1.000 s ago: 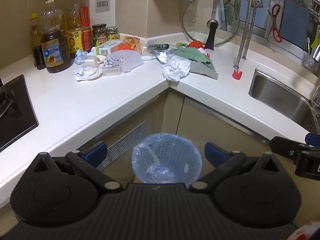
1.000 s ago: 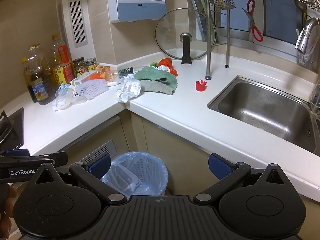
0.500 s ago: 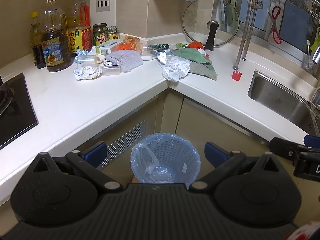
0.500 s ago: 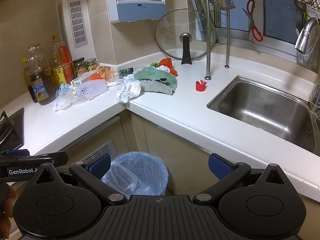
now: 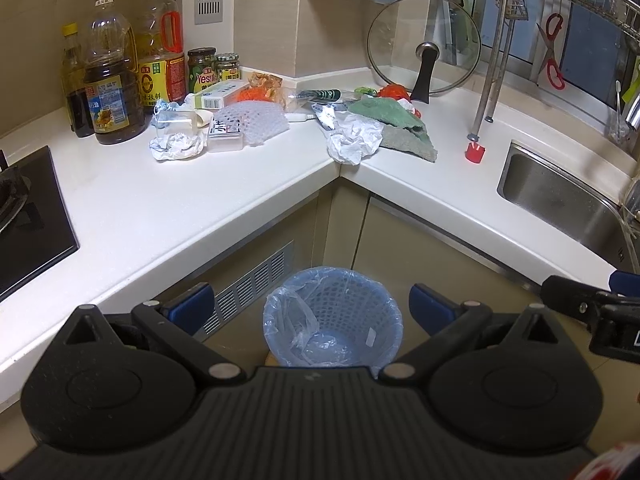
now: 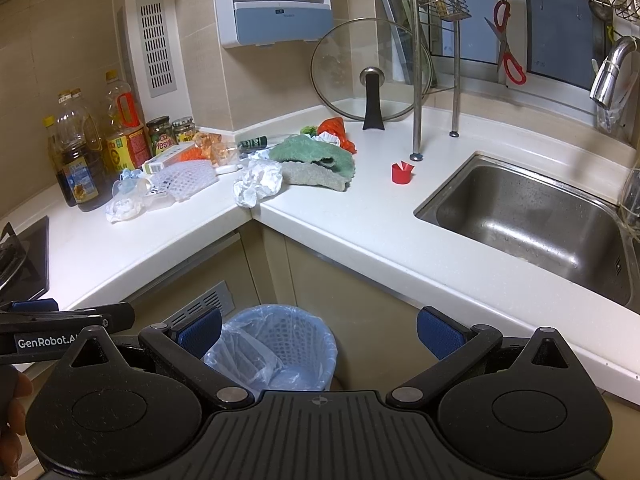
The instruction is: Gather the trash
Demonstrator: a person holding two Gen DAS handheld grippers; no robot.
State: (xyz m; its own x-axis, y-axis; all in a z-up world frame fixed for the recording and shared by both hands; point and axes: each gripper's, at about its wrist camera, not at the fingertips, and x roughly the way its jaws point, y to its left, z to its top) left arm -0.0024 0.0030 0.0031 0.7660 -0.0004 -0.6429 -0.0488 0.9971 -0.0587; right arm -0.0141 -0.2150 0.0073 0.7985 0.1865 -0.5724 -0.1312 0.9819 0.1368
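White corner counter (image 5: 248,184) w/ litter; bin (image 5: 332,320) below; both tools (image 5: 310,308) (image 6: 320,332) open, empty.

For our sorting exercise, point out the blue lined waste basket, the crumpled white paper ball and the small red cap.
Waste basket (image 5: 384,300), left wrist view, rim.
Paper ball (image 5: 354,140), left wrist view, centre.
Red cap (image 6: 401,174), right wrist view, body.

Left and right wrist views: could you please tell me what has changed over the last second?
Almost nothing. The left gripper and right gripper both hang open and empty above the blue mesh bin with a plastic liner, with only slight camera drift. The crumpled white paper and other clutter on the white counter have not moved.
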